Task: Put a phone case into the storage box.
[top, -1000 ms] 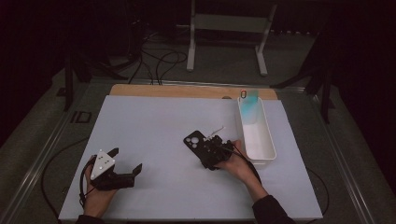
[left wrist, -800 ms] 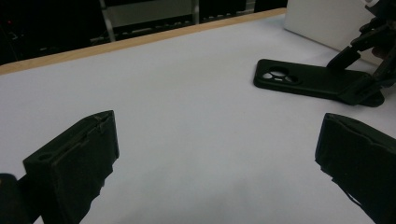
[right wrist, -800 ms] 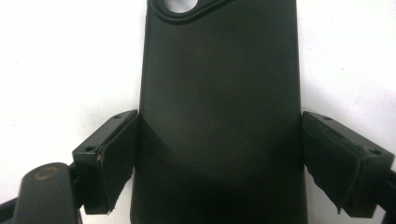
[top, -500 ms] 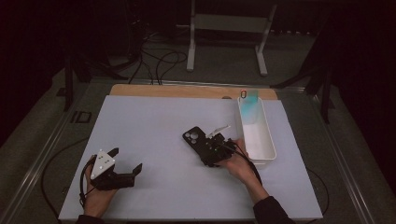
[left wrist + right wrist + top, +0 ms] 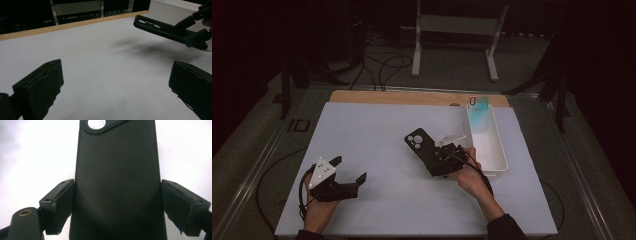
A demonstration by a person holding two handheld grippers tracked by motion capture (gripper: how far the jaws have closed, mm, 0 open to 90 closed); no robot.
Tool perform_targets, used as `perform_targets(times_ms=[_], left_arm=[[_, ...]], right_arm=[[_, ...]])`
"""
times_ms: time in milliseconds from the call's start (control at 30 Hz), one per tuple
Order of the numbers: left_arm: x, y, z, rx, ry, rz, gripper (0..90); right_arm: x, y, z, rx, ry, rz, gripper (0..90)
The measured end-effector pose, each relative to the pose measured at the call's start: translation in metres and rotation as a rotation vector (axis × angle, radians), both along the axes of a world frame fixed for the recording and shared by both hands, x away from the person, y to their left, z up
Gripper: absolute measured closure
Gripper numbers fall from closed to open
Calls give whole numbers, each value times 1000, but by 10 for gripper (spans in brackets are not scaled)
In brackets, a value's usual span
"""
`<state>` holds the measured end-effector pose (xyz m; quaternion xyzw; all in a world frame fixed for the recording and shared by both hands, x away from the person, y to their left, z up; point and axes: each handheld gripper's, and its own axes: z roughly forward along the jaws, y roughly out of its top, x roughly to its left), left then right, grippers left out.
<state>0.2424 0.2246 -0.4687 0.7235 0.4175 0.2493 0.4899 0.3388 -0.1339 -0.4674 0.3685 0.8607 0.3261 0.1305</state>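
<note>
Nearest the person, the left gripper (image 5: 346,176) rests low on the white sheet-covered table (image 5: 372,140), held in the left hand (image 5: 318,210) with its grey three-cornered plate facing up. Its two black jaws stand wide apart with nothing between them; in the left gripper view (image 5: 115,85) only bare white surface lies in the gap.

A little farther in and to the right, the right hand (image 5: 472,176) holds the right gripper (image 5: 434,157), whose jaws are clamped on the two long edges of a flat black rubbery phone case with round camera cut-outs (image 5: 419,142). In the right gripper view (image 5: 117,202) the case (image 5: 116,175) runs straight up between the two pads (image 5: 60,202), each pressed against one side (one round cut-out shows at the top). Seen from the left gripper view, the case (image 5: 162,27) is lifted clear of the table, tilted, with a soft shadow under it.

Just beside the right hand, on its far right, lies a long white rectangular plastic tray (image 5: 498,150), near the table's right edge. At its far end a pale turquoise translucent item (image 5: 481,111) stands inside; what it is cannot be told.

Beyond the sheet runs the table's wooden edge strip (image 5: 387,96), and past that, on the dark floor, a white metal stand (image 5: 457,30) and loose cables (image 5: 382,62).
</note>
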Motion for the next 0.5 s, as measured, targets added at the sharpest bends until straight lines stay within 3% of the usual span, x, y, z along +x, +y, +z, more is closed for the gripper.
perform_targets(times_ms=[300,500], left_arm=[[4,-5,9,6,-4,-12,1],[12,-12,17,0,19,-40,1]], right_arm=[[-4,-2,13,48,-41,-5,148],[-8,0,22,82,-71,-1,147]])
